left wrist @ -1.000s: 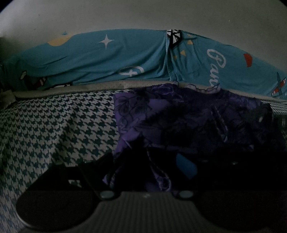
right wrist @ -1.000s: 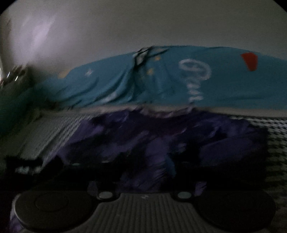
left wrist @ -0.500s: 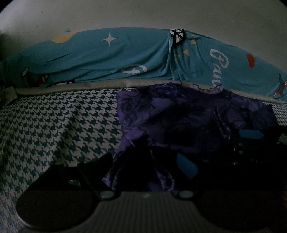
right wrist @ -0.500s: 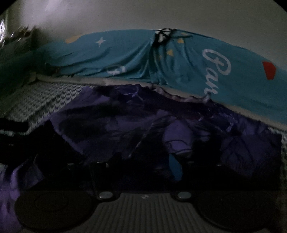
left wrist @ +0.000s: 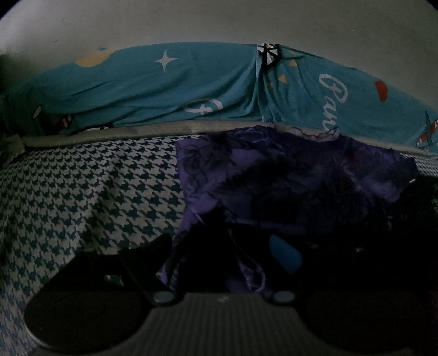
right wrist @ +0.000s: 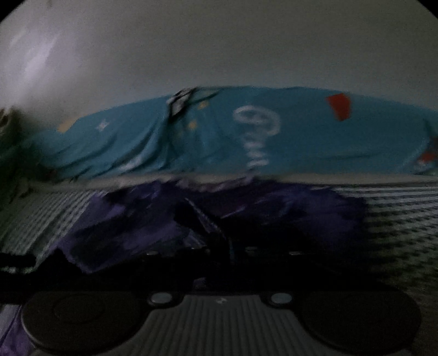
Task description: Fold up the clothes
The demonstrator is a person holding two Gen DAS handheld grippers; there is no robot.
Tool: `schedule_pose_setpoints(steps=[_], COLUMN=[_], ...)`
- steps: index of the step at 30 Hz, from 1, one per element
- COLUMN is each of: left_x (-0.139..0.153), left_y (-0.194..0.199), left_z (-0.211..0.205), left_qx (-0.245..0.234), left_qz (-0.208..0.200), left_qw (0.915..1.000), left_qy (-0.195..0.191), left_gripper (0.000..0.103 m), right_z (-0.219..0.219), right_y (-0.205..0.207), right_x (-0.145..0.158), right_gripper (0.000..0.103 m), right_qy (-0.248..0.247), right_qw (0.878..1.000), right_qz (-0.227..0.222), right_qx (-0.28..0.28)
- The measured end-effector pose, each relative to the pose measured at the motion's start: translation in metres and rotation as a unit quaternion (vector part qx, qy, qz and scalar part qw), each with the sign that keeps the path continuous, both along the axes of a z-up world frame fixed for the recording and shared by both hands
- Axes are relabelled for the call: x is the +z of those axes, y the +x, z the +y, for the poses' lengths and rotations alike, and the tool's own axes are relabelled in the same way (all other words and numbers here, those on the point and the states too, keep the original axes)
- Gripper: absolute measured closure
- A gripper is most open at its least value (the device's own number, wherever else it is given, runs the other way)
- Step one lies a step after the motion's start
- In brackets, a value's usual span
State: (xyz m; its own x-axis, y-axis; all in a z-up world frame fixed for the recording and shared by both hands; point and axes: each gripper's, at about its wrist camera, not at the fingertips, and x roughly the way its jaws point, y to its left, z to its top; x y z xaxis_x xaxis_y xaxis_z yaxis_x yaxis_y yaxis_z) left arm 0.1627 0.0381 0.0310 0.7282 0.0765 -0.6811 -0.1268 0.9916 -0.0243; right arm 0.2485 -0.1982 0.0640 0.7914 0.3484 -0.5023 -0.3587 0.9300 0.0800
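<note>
A purple floral garment [left wrist: 273,175] lies crumpled on the houndstooth bed cover [left wrist: 82,197]. My left gripper [left wrist: 219,254] stands open over its near left corner. The dark cloth runs between the wide-apart fingers, and the blue pad [left wrist: 284,257] of the right finger shows. In the blurred right wrist view the same garment [right wrist: 273,208] spreads ahead. My right gripper [right wrist: 221,246] is shut, its dark fingers meeting at the centre on a raised fold of the purple cloth. The dim light hides the fingertips.
A teal printed quilt or pillow roll [left wrist: 164,87] runs along the far edge of the bed against a pale wall [left wrist: 219,22]. A grey mattress band [left wrist: 123,134] separates it from the cover. Bare houndstooth cover lies left of the garment.
The right gripper's jaws have closed from half open to shut, and its view has swung and blurred. Its blue pad has left the left wrist view. The left gripper has stayed still.
</note>
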Motion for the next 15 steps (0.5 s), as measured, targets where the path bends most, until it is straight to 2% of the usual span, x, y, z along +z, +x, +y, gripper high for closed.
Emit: schedule_pose_setpoints(steps=[3,4,7,9,11,15], left_x=[-0.001,-0.002,-0.004,-0.005,-0.005,-0.006], left_y=[0.0,0.0,0.0,-0.001,-0.001,-0.001], left_z=[-0.004,-0.005,-0.009,-0.011,-0.011,-0.011], left_qx=[-0.004,-0.005,-0.006,-0.005,-0.003,0.0], left_qz=[0.001,0.002,0.004,0.006,0.006,0.008], left_qw=[1.0,1.0,0.9999,0.9999,0.9999,0.9998], left_qy=[0.004,0.005,0.01,0.014,0.016,0.019], left_gripper=[0.021,0.021,0.018,0.014,0.014,0.013], right_z=[-0.024,-0.033,-0.061,-0.077,-0.088,-0.098], right_y=[-0.004,-0.002,0.001,0.001,0.0,-0.004], right_x=[0.009,0.008,0.007,0.007,0.01,0.017], right_gripper=[0.094,0.094,0.094,0.094,0.093,0.09], right_qy=[-0.001,0.003,0.011,0.011,0.015,0.011], right_qw=[0.999,0.997,0.986,0.978,0.974,0.973], right_qz=[0.0,0.013,0.047,0.052,0.05,0.035], right_qx=[-0.052,-0.079,-0.161,-0.202,-0.222,-0.228])
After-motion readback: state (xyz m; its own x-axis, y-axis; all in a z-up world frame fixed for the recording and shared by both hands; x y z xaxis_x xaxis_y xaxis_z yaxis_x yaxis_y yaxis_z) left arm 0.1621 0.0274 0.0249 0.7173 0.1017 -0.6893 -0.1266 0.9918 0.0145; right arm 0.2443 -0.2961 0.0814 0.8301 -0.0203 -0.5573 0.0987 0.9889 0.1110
